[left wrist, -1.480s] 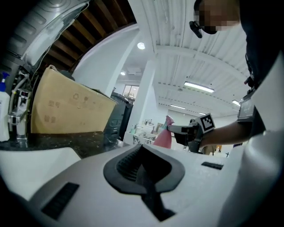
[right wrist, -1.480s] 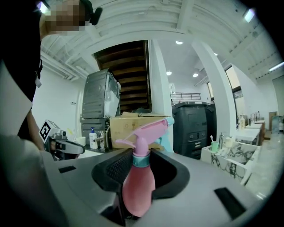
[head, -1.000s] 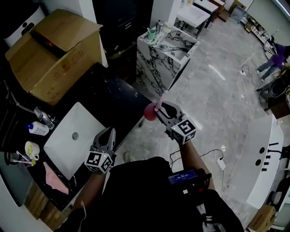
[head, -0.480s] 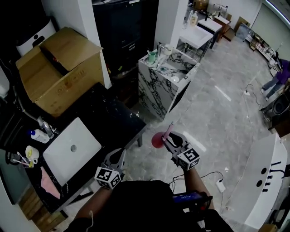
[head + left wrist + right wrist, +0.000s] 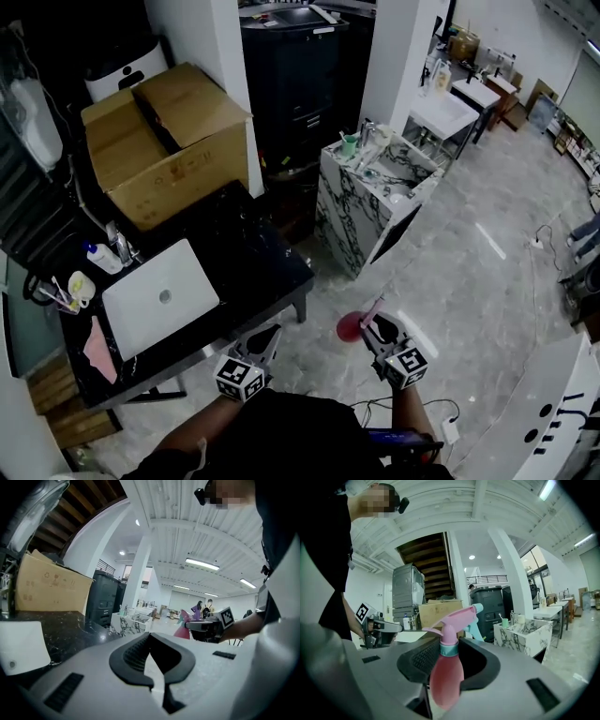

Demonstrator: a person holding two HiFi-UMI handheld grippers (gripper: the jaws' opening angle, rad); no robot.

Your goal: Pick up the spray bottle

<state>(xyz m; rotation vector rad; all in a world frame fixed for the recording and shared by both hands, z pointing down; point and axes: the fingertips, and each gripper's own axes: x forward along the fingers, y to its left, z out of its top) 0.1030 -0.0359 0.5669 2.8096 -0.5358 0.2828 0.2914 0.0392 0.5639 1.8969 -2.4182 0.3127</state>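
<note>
Already airborne, the bottle [image 5: 350, 327] hangs over the floor [image 5: 469, 262] at about 5 o'clock in your head view, carried by your right gripper [image 5: 368, 328]. That gripper's own view shows its jaws clenched on the pink belly, one pad on each flank. The bottle stands upright, its teal collar and trigger head rising clear above the pads and the nozzle aimed toward 2 o'clock in that view. Your left gripper [image 5: 270, 334] sits at 7 o'clock, jaws drawn together at the tips on nothing, taking no part in the hold. The bench [image 5: 262, 253] lies at 10 o'clock from the bottle, well apart from it. The box [image 5: 169, 141] sits beyond at 11 o'clock, and the marble stand [image 5: 370, 202] is at 12 o'clock.

Judged from this, the pick-up itself is done: nothing supports the bottle but your jaws. The next move calls for little more than a steady squeeze and a level wrist, since the rounded, smooth-looking body could slide down between the pads if the grip eases or the gripper tips. Where you mean to take it the frames do not say; keep the left gripper free to steady the base should it slip.
</note>
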